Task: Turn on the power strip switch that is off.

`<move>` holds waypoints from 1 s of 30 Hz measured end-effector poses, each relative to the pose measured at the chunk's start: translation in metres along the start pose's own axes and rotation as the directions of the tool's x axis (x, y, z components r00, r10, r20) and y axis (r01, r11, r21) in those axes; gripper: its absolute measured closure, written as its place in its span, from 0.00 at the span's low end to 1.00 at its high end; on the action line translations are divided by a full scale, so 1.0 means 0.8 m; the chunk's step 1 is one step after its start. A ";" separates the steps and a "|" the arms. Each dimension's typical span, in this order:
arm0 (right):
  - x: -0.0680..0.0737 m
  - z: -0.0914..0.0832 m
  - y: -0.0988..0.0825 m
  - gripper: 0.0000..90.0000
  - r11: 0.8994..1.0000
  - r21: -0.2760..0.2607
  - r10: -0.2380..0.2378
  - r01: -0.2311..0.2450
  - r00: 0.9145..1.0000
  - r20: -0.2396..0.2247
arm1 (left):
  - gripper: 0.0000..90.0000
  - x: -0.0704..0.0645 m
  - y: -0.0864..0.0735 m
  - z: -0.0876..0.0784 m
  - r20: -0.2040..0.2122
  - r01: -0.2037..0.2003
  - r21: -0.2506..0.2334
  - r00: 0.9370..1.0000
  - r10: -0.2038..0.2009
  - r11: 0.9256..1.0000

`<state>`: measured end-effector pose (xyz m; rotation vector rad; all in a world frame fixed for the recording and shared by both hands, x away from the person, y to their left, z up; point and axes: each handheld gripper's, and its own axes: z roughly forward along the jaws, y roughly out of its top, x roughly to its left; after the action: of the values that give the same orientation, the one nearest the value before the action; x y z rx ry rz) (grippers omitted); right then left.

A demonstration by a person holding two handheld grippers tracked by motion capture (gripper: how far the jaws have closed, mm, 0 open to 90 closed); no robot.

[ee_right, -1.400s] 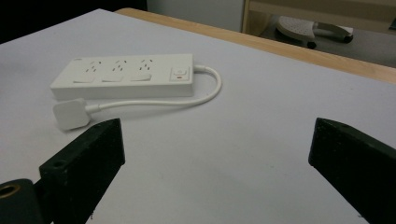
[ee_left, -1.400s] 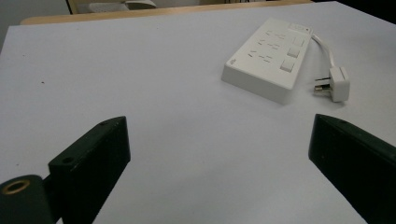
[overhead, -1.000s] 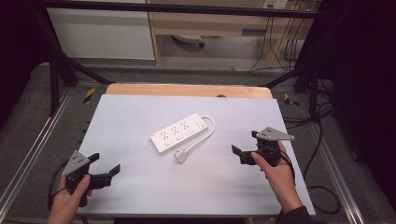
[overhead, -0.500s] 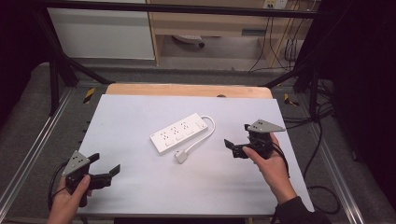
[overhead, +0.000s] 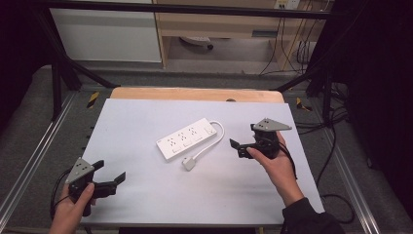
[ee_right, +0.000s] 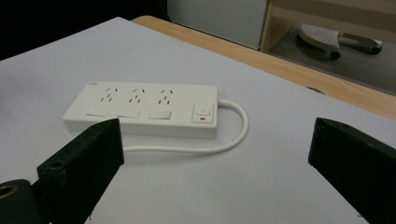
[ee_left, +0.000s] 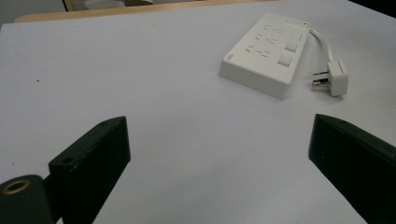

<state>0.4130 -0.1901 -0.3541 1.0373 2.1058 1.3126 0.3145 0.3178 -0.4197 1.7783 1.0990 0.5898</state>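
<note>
Lying mid-table (overhead: 146, 204), the power strip (overhead: 187, 139) is untouched, plug (overhead: 189, 164) beside it. Both the right gripper (overhead: 242, 146) and left gripper (overhead: 111, 175) are gaping empty; apparently approaching, the right needs to close on the strip.

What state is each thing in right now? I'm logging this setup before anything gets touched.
power strip: flat on the table, sockets up, nothing plugged in.
plug: unplugged, lying beside the strip.
cord: looped loosely.
left gripper: open, holding nothing.
right gripper: open, holding nothing.
</note>
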 end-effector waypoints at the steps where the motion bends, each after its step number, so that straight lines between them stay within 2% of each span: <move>1: 0.000 0.001 0.001 0.04 1.000 -0.002 -0.001 0.001 1.000 0.001 | 0.06 0.000 0.000 0.000 0.001 0.000 0.000 1.000 0.000 1.000; 21: -0.005 0.028 0.033 0.08 1.000 -0.025 -0.007 0.007 1.000 0.028 | 0.06 0.000 0.000 0.000 0.005 -0.004 0.007 1.000 0.004 1.000; 30: -0.007 0.043 0.041 0.10 0.999 -0.035 0.010 -0.009 1.000 0.029 | 0.06 0.001 0.000 0.000 0.005 -0.004 0.006 1.000 0.004 1.000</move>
<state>0.4527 -0.1666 -0.3404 1.0467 2.0522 1.3262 0.3150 0.3183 -0.4202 1.7870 1.0952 0.5846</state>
